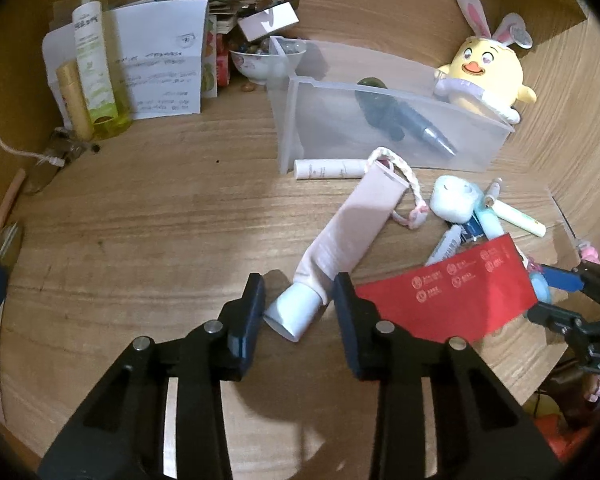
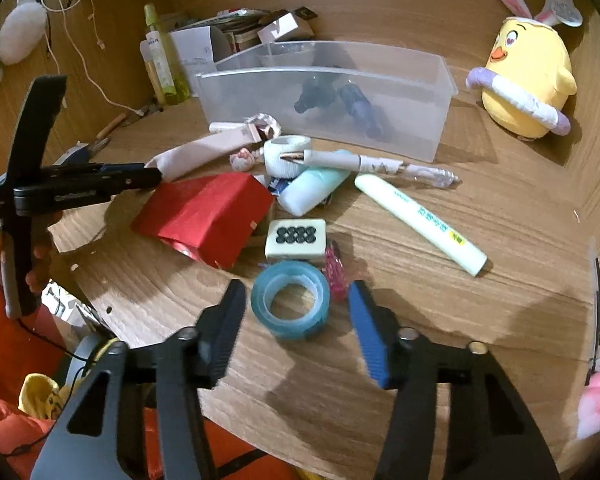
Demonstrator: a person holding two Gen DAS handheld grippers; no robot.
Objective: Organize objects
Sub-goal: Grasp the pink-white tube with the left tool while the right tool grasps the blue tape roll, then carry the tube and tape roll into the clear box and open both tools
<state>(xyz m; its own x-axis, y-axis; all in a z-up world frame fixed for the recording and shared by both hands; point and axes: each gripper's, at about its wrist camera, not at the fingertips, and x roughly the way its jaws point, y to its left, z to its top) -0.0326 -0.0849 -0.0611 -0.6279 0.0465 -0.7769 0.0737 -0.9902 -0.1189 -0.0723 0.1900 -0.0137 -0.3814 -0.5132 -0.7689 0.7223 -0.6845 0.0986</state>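
Observation:
A pink tube (image 1: pixel 352 228) with a white cap (image 1: pixel 294 314) lies on the wooden table; it also shows in the right wrist view (image 2: pixel 196 154). My left gripper (image 1: pixel 300 298) is open with its fingers on either side of the cap. My right gripper (image 2: pixel 298 300) is open around a blue tape roll (image 2: pixel 290 304), which lies flat on the table. A clear plastic bin (image 1: pixel 384 120) holds dark bottles; it also shows in the right wrist view (image 2: pixel 324 92).
A red envelope (image 2: pixel 204 216), mahjong tile (image 2: pixel 296 237), green highlighter (image 2: pixel 420 222), pens and a white roll (image 2: pixel 286 154) clutter the middle. A yellow chick plush (image 2: pixel 526 80) stands at the right. Bottles (image 1: pixel 94 64), papers and a bowl (image 1: pixel 256 60) stand at the back left.

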